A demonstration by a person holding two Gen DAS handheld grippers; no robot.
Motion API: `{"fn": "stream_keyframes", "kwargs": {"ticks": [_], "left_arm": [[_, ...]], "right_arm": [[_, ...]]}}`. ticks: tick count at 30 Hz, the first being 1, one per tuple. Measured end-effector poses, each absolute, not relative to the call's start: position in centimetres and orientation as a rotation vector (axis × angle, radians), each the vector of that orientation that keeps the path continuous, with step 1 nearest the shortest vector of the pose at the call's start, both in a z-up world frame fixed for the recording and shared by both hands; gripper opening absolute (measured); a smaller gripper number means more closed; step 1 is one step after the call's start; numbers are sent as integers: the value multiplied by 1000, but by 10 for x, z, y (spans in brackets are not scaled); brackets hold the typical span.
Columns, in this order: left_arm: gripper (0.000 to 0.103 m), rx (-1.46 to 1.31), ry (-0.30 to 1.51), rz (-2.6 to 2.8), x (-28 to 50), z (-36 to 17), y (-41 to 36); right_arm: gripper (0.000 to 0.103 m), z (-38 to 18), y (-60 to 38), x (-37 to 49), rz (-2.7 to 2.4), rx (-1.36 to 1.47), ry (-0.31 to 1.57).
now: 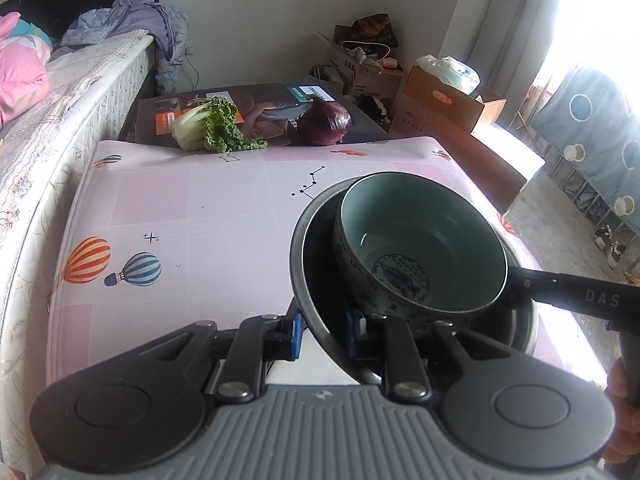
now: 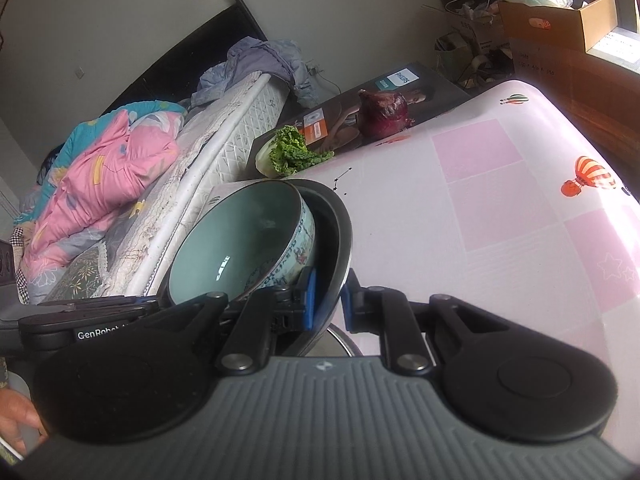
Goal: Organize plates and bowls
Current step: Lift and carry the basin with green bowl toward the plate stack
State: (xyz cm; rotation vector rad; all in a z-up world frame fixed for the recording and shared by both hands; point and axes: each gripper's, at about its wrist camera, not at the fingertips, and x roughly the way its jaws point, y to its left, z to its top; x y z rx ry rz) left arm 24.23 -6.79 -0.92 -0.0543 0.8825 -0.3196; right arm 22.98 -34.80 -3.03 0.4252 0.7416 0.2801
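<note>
Left gripper (image 1: 322, 338) clamped on near rim of dark plate (image 1: 316, 280). Right gripper (image 2: 327, 300) clamped on the same plate's opposite rim. Teal bowl (image 1: 420, 240) sits in the plate, between both grippers. Plate carried above balloon-print tablecloth (image 1: 180, 208); lettuce (image 1: 208, 124) and red onion (image 1: 325, 124) well beyond fingertips.

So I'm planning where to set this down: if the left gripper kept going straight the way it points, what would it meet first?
Probably the bare pink tablecloth; the bok choy lies further on. Depth is unclear.

The bowl (image 1: 420, 248) sits in the plate (image 1: 316, 280), cabbage (image 1: 208, 124) left of onion (image 1: 325, 124) behind.
</note>
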Motion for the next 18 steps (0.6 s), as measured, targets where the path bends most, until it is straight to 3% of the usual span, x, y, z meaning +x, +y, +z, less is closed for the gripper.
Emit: {"fn": "stream_keyframes", "kwargs": {"ticks": [18], "left_arm": [[22,-20,953,-313,177,-47,-47]], "right_arm": [[14,-88,-311,158,283,430,868]]}}
